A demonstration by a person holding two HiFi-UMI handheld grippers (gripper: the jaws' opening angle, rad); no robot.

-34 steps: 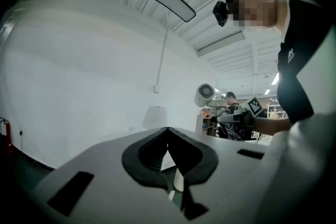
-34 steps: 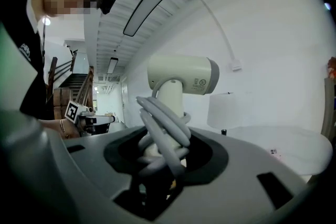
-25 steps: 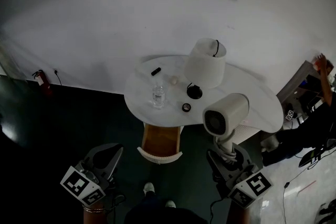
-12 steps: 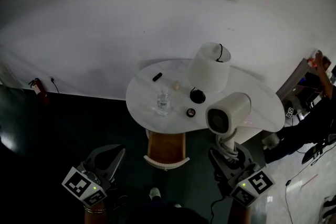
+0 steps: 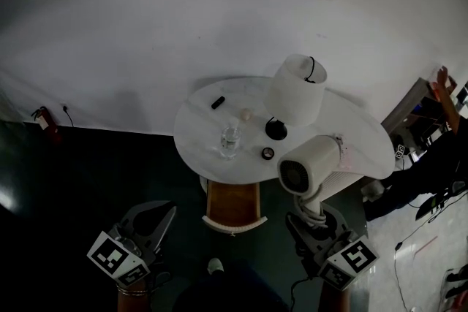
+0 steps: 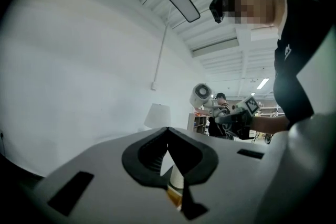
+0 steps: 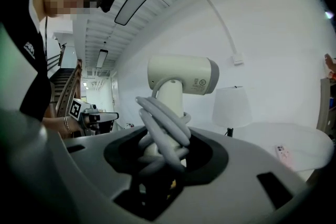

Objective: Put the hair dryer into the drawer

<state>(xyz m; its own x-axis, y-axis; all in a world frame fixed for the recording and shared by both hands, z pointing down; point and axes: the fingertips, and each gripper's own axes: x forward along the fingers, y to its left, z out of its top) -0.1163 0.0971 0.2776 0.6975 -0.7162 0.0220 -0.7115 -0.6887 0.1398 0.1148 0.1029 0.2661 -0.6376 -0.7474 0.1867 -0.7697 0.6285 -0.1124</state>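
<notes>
- Left gripper (image 5: 152, 215): fingers pressed together, empty, off the worktop's (image 5: 201, 117) front-left edge — best held aside.
- Drawer (image 5: 232, 202) is open under the worktop's front edge.
- Right gripper (image 5: 313, 217) clamps the hair dryer (image 5: 311, 163) by its cord-wrapped handle, off the front-right edge — swing left, lower gently.

The counter (image 5: 196, 124) carries one lamp (image 5: 296, 91), one glass (image 5: 229, 139), one small black stick (image 5: 217, 102) near its far left edge, one pale ball (image 5: 247, 114) and one dark round lid (image 5: 268, 153) near its front edge. There is one hair dryer (image 5: 311, 166), one open drawer (image 5: 232, 205), one fire extinguisher (image 5: 40, 119), and two grippers, the left gripper (image 5: 153, 218) and the right gripper (image 5: 311, 219).
</notes>
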